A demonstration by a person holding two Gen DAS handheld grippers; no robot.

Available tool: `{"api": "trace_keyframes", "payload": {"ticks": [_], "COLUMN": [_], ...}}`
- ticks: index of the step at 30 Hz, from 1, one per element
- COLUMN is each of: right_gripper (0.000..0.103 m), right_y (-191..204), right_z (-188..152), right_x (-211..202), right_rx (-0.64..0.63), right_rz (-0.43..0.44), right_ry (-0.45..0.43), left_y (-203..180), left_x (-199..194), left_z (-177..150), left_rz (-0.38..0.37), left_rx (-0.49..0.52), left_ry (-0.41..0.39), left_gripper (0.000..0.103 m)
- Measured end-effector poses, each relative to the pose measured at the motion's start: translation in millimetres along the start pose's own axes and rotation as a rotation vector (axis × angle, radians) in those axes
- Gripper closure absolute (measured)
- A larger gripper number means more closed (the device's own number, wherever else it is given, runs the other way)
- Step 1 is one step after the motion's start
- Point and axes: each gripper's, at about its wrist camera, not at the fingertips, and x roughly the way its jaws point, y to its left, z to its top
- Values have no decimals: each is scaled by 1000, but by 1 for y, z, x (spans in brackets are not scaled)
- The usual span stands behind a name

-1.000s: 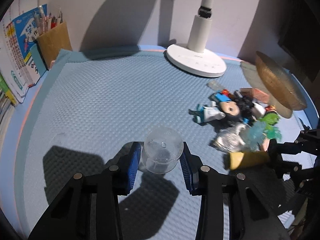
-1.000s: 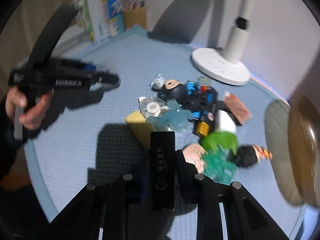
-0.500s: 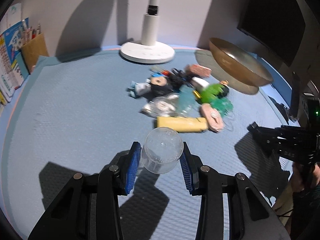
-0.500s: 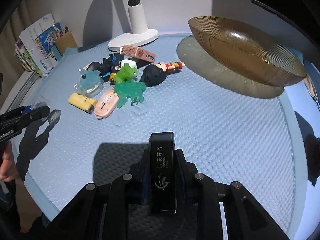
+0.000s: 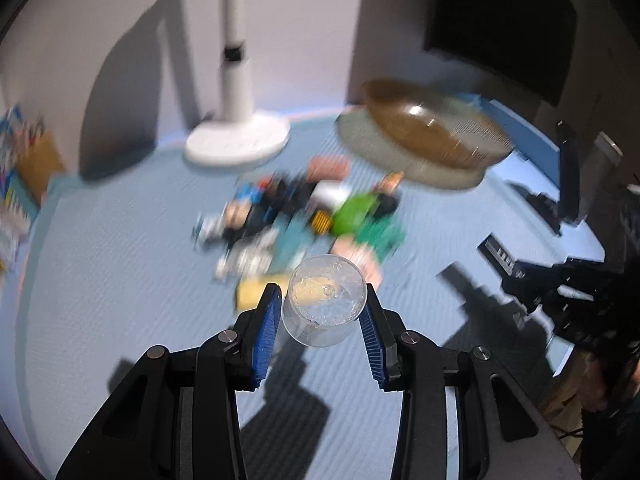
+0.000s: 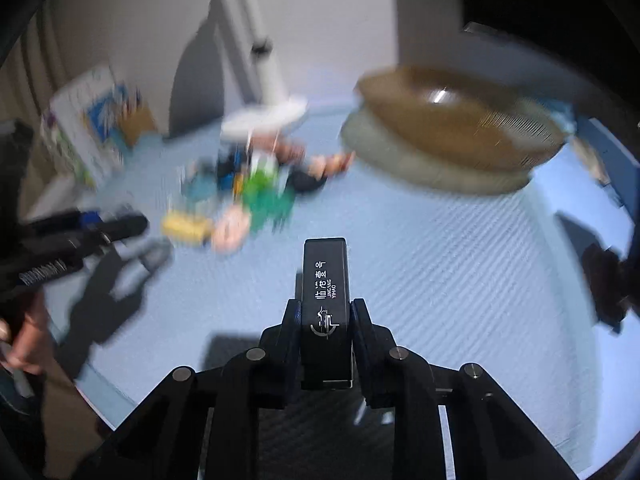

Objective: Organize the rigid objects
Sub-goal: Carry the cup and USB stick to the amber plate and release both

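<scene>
My left gripper [image 5: 322, 316] is shut on a clear round plastic capsule [image 5: 325, 304], held above the blue mat [image 5: 120, 300] just short of the toy pile [image 5: 312, 220]. My right gripper [image 6: 325, 312] is shut on a slim black box with white lettering [image 6: 325, 280], raised over the mat to the right of the same pile [image 6: 248, 196]. A brown ribbed glass bowl [image 5: 436, 132] sits at the back right, also seen as the brown bowl [image 6: 460, 116]. Both views are blurred by motion. The right gripper [image 5: 560, 292] shows at the far right of the left wrist view.
A white lamp base [image 5: 236, 140] stands behind the pile. A cardboard pen holder [image 5: 38, 164] and booklets line the left edge. A dark monitor [image 5: 500, 28] hangs at the back right. A person's hand [image 6: 24, 340] holds the left gripper [image 6: 80, 236].
Both views have swung, so the pile and bowl sit more central and nearer. The capsule and the black box stay gripped. The right gripper has rolled.
</scene>
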Motion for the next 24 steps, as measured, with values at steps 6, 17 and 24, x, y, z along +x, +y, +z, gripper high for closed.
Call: {"api": "trace_keyframes", "payload": {"ticks": [6,17,24], "right_gripper": [79,79,74], "right_y": [-53,-110,-122], "right_z": [75,123,131], "right_x": [-33,36,45], "right_rx": [89,138,148], "right_rz": [-164,-218,-214], "right_ry": [-106,131,164], "left_y": [-54,-105,-114], "left_x": [7,121,132], "left_z": [94,145,152], "left_rz": [-98,-222,-202], "left_rx": [91,94,80], "left_ry": [-113,35,34], "left_gripper": [67,67,38]}}
